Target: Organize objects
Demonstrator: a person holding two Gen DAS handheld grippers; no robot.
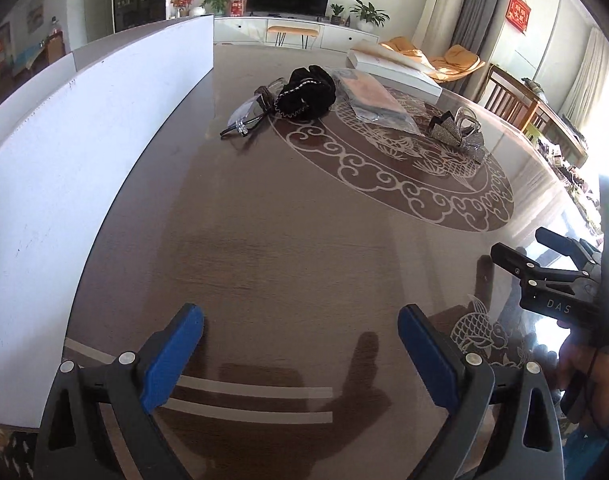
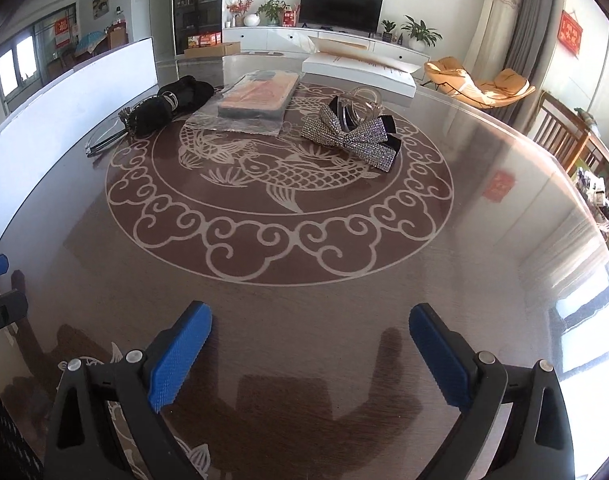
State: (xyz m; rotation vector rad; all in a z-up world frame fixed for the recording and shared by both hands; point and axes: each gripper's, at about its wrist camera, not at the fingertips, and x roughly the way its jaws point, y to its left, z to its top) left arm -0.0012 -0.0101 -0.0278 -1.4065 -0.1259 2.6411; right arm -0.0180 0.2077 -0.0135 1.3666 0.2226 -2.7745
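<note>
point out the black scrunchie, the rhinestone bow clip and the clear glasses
black fabric scrunchie [image 1: 308, 90], left wrist view, middle of its ruffled body
silver rhinestone bow hair clip [image 2: 350, 136], right wrist view, centre knot
clear-lens glasses [image 1: 246, 114], left wrist view, near lens

Your left hand-held gripper and right hand-held gripper each show dark grey plastic arms, silver round screws and blue ribbed pads; the right one's side reads "DAS" in pale letters.
</note>
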